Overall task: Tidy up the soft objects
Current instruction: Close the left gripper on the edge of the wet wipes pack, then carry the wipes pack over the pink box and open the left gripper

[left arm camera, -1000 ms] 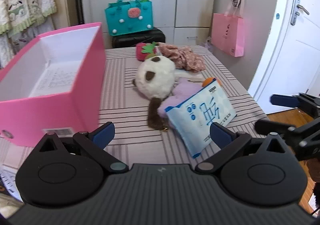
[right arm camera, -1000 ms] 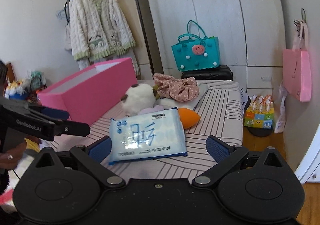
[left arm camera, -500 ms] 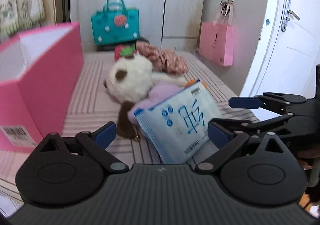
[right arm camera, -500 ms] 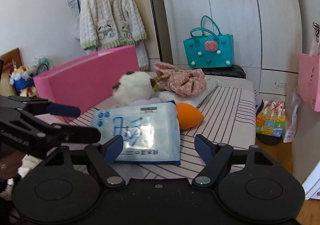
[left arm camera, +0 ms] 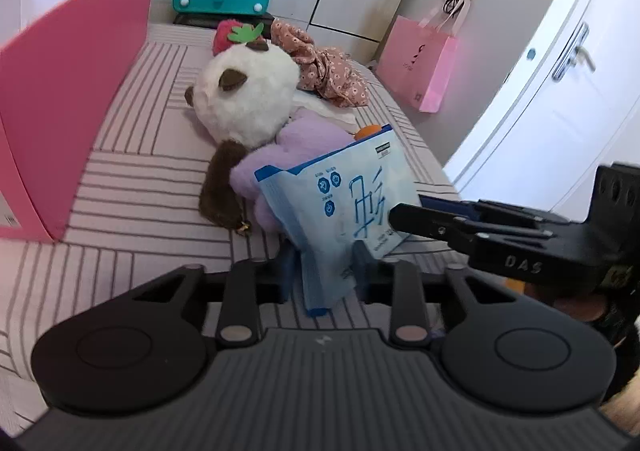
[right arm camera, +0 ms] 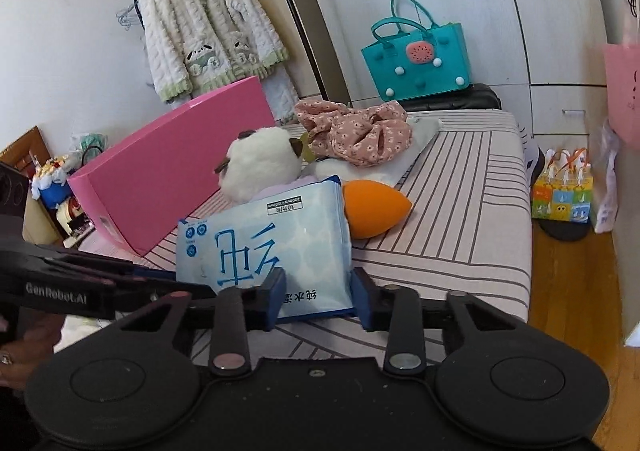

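Both my grips have just closed on the wipes pack (left arm camera: 340, 211) lying on the striped bed (left arm camera: 152, 179) against the plush: left gripper (left arm camera: 324, 275) pinching one corner, right gripper (right arm camera: 316, 291) clamping the near edge (soft, squishy, prob light, slick film), so I hold at the seams w/ firm squeeze.

Your left gripper (left arm camera: 325, 274) has just been closing and now pinches the near corner of the wipes pack (left arm camera: 340, 207). Your right gripper (right arm camera: 316, 293) has just closed too, pads pressing the pack's near edge, both angled downward.
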The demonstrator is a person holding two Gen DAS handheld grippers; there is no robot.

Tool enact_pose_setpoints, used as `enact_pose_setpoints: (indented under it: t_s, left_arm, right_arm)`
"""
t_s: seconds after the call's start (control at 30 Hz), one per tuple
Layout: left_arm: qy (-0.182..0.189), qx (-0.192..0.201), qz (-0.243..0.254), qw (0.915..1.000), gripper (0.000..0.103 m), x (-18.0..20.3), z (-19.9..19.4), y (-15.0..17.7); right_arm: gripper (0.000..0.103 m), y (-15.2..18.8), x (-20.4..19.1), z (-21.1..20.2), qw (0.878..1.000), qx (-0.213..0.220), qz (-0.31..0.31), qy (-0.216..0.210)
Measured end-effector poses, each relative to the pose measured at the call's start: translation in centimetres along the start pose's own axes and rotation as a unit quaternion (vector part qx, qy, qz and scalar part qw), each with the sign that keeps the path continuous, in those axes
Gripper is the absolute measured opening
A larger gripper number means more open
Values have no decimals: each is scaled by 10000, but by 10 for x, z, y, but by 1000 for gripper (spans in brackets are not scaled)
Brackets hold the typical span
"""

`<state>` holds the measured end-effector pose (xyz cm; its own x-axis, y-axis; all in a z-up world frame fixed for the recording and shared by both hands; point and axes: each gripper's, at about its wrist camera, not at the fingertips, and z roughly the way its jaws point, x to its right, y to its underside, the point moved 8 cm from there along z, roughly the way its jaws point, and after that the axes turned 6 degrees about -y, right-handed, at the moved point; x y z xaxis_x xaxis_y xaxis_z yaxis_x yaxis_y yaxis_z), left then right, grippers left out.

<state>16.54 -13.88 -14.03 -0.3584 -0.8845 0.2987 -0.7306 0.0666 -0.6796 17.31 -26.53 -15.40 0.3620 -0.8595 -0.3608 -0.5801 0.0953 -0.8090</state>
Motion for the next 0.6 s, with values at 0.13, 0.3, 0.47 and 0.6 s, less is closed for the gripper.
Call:
enact_pose_setpoints:
  t_s: [0.13, 0.3, 0.47, 0.6]
  left_arm:
    - [83, 27, -13, 10000, 19, 1, -5, 0]
    - [234, 120, 100, 9996, 19, 4, -15, -6]
    - [368, -62, 299, 9989, 19, 2, -25, -11]
    - [527, -337, 453, 9970, 19, -2, -32, -18]
  right_arm:
    - [21, 0, -4, -3, 9998, -40, -154, 154]
    - [18, -4, -10, -10, 9990, -100, -197, 396]
    - [18, -6, -15, -19, 9992, -215, 103, 306]
    - [19, -9, -23, -24, 9985, -383, 325, 220]
